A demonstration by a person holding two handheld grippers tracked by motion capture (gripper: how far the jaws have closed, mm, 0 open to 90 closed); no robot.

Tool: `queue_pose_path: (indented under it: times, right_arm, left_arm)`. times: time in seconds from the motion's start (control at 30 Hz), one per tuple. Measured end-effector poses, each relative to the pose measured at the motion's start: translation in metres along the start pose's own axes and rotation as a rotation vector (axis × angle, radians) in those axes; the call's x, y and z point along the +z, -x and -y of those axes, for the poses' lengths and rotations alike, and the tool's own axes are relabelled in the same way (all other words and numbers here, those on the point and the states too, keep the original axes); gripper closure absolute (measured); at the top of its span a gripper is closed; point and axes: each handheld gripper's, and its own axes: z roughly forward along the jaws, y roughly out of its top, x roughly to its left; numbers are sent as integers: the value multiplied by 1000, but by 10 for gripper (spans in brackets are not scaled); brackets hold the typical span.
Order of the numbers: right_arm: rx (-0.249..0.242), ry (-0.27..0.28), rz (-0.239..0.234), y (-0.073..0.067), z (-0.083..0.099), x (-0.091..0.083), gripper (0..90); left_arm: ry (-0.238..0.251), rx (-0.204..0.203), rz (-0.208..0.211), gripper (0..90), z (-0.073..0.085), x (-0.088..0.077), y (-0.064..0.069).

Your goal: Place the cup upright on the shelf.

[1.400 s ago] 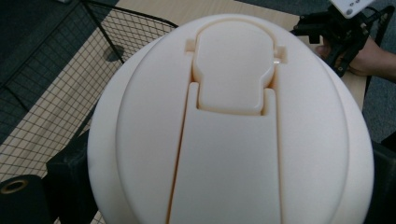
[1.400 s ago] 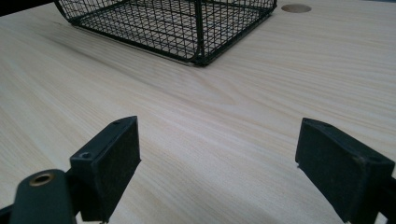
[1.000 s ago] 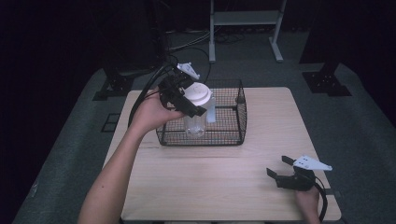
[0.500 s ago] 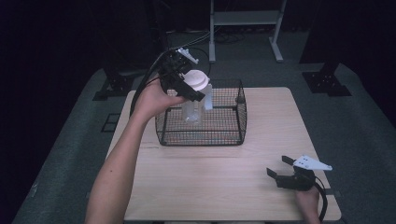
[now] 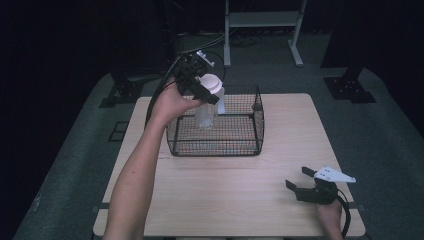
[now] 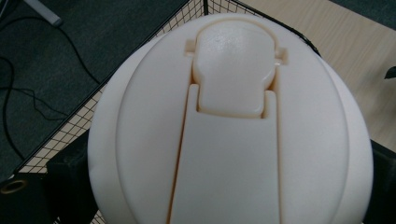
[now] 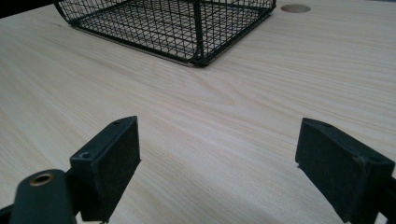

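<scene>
A clear bottle [image 5: 205,113] with a white flip-top lid [image 5: 211,83] hangs tilted over the left rear part of a black wire basket [image 5: 220,145]. My left gripper [image 5: 202,93] is shut on the bottle just under the lid. In the left gripper view the lid [image 6: 229,130] is very close, with the black jaws at its lower left and right sides. My right gripper [image 5: 296,177] rests on the table near the front right corner, open with nothing between its fingers [image 7: 109,163]. The basket [image 7: 177,23] lies ahead of it.
The light wooden table [image 5: 225,200] has bare room in front of the basket. A round hole [image 7: 295,8] shows in the tabletop beyond the basket. A white frame stand [image 5: 260,20] and black stand bases [image 5: 350,85] sit on the floor behind.
My left gripper has lifted the bottle higher out of the basket and a little toward the rear. The right gripper has not moved.
</scene>
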Motion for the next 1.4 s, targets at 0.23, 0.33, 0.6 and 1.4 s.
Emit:
queue_pose_path:
  times: [0.23, 0.33, 0.6, 1.4]
  right_arm:
    - [-2, 3, 0, 0, 0, 0, 129]
    - [3, 3, 0, 0, 0, 0, 129]
    - [9, 3, -2, 0, 0, -1, 129]
    - [49, 33, -16, 8, 1, -3, 129]
  left_arm:
    - [-3, -20, -2, 49, 0, 18, -5]
    - [-21, -27, -4, 49, 1, 26, -7]
    - [-38, -56, -12, 49, 11, 42, -14]
    - [-55, -105, -21, 49, 27, 72, -25]
